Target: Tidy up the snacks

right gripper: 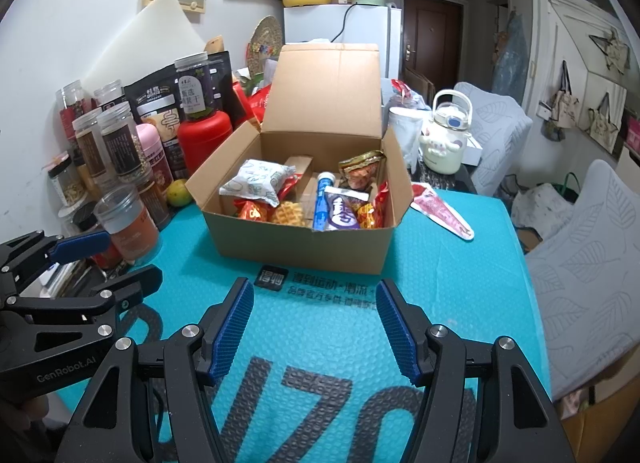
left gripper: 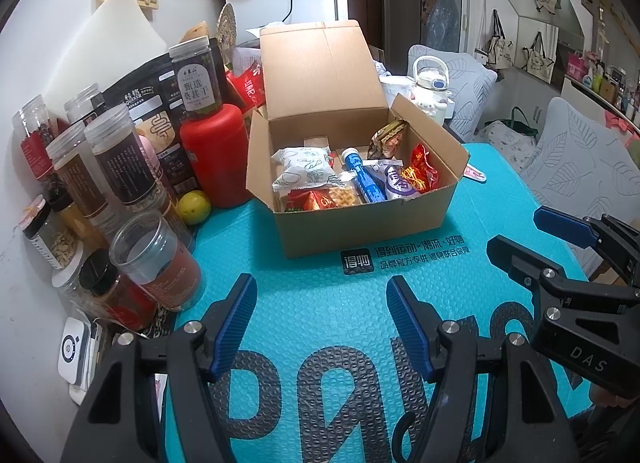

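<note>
An open cardboard box [left gripper: 360, 223] [right gripper: 300, 247] stands on the teal bubble mat, lid flap up. Inside lie several snacks: a white packet [left gripper: 302, 173] [right gripper: 256, 181], a blue tube [left gripper: 364, 179] [right gripper: 322, 203], a purple packet [left gripper: 396, 181] [right gripper: 340, 215], red wrappers [left gripper: 420, 169] and a waffle [right gripper: 286, 213]. A red-and-white packet [right gripper: 440, 211] lies on the mat right of the box. My left gripper [left gripper: 322, 323] is open and empty, in front of the box. My right gripper [right gripper: 316, 327] is open and empty, beside it; it also shows in the left wrist view [left gripper: 516, 235].
Several clear jars [left gripper: 120, 167] [right gripper: 108, 143], a red bottle [left gripper: 216, 151] [right gripper: 204, 139], dark pouches and a lime [left gripper: 194, 207] crowd the left wall. A white character bottle [left gripper: 430, 91] [right gripper: 446, 139] stands behind the box. Grey cushions [right gripper: 580, 255] lie right of the mat.
</note>
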`<state>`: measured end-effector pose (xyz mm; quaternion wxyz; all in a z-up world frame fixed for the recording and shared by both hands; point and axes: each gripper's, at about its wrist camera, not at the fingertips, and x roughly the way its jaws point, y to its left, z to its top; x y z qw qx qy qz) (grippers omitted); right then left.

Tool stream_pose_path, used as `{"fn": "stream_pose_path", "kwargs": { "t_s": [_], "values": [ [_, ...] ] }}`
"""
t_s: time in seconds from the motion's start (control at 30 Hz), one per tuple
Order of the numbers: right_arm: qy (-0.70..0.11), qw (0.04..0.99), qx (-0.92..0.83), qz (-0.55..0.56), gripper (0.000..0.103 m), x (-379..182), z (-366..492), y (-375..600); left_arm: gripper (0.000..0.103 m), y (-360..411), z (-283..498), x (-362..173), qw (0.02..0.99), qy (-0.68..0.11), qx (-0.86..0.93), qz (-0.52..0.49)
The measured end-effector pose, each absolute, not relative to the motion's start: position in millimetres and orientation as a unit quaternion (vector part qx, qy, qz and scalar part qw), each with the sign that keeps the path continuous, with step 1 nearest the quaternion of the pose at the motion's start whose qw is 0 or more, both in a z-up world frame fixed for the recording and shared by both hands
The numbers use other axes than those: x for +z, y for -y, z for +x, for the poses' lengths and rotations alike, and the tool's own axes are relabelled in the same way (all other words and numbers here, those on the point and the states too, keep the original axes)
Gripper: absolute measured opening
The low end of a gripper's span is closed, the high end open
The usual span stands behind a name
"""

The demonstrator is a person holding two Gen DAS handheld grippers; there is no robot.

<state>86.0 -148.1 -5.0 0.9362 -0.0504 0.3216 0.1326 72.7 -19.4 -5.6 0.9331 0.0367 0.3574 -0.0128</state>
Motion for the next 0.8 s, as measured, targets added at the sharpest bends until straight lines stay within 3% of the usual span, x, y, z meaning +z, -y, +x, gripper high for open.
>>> {"fn": "stream_pose_path", "kwargs": {
  "t_s": [0.8],
  "values": [
    [-0.338,0.936,0.089,-0.046,0.067,-20,94,158,0.067,23,84,-20,0.93,-0.364,-0.031,0.044]
  ]
}}
